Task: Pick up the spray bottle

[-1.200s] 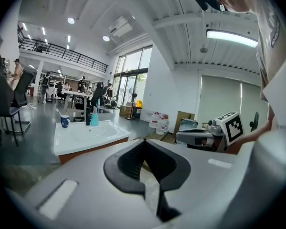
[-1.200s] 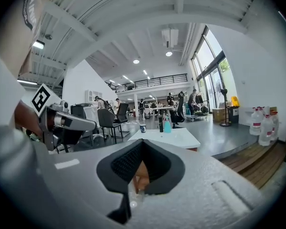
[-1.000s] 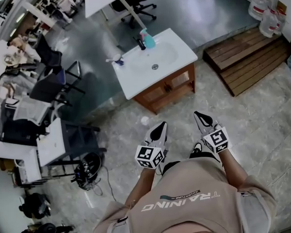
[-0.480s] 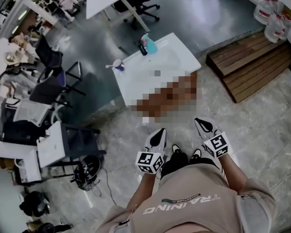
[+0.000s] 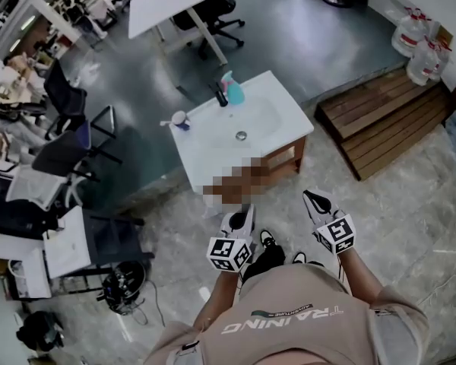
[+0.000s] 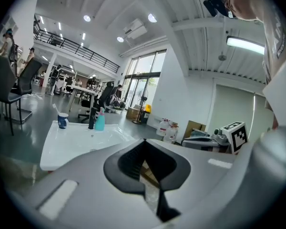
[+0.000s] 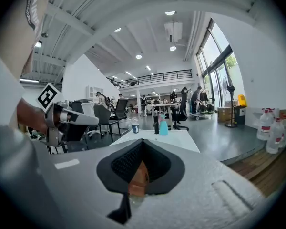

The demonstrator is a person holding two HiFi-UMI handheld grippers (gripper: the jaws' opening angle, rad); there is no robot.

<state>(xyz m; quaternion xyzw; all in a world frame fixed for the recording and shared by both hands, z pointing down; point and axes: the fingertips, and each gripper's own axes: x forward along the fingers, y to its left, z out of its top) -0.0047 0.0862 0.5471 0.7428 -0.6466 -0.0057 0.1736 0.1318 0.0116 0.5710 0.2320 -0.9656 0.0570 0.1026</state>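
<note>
Spray bottle point(image 5: 232, 91) upper centre, at far edge of white sink surface point(image 5: 205, 141), just beside black tap point(image 5: 221, 96). Left hand-held gripper point(image 5: 242, 217), right hand-held gripper point(image 5: 313, 198) lower centre, well short, jaws together, empty. Close in, open wide, clamp body clear of tap.

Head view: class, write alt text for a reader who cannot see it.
A person holds a left gripper and right gripper, jaws shut, short of a white sink. A teal spray bottle stands at its far edge beside a black tap, a cup to the left.
</note>
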